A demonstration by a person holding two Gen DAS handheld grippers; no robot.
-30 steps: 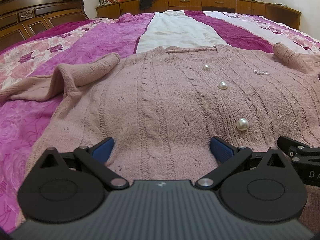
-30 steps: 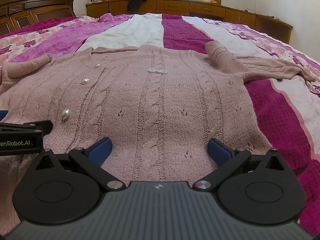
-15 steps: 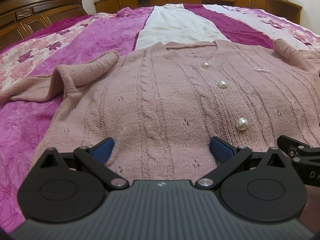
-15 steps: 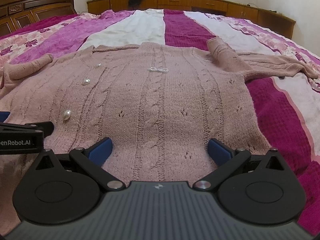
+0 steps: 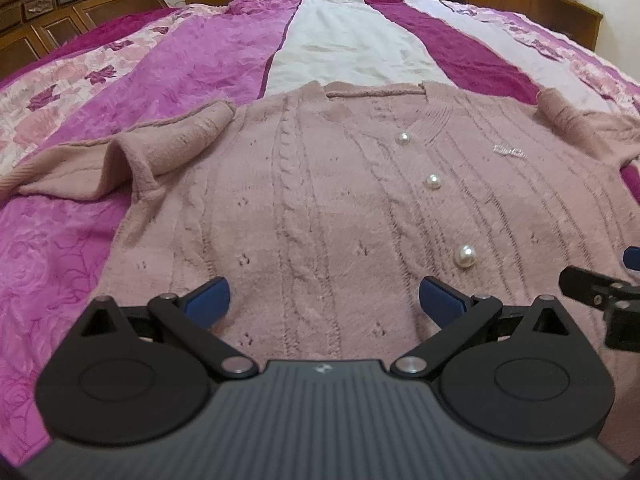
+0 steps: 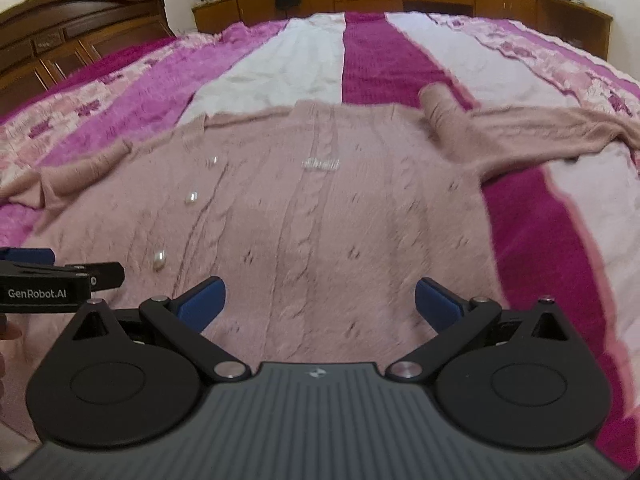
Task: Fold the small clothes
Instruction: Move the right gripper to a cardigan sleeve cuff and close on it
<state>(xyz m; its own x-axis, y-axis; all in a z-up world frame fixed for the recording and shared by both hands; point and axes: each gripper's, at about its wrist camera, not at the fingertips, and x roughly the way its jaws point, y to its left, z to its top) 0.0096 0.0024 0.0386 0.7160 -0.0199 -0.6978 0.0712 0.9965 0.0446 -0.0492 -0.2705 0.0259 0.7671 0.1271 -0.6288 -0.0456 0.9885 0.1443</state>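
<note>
Cardigan (image 5: 328, 216) soft, floppy knit; I'd pinch its near hem. Left tool (image 5: 322, 300), right tool (image 6: 318, 300) both wide, empty.

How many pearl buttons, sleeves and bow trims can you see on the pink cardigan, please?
Pearl buttons: 3
Sleeves: 2
Silver bow trim: 1
Total: 6, all on the pink knit cardigan.

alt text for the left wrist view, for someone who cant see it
A dusty-pink cable-knit cardigan with pearl buttons lies spread flat on a pink-and-purple striped bedspread. The open left gripper hovers over its near hem, with the right gripper at the frame's right edge.
</note>
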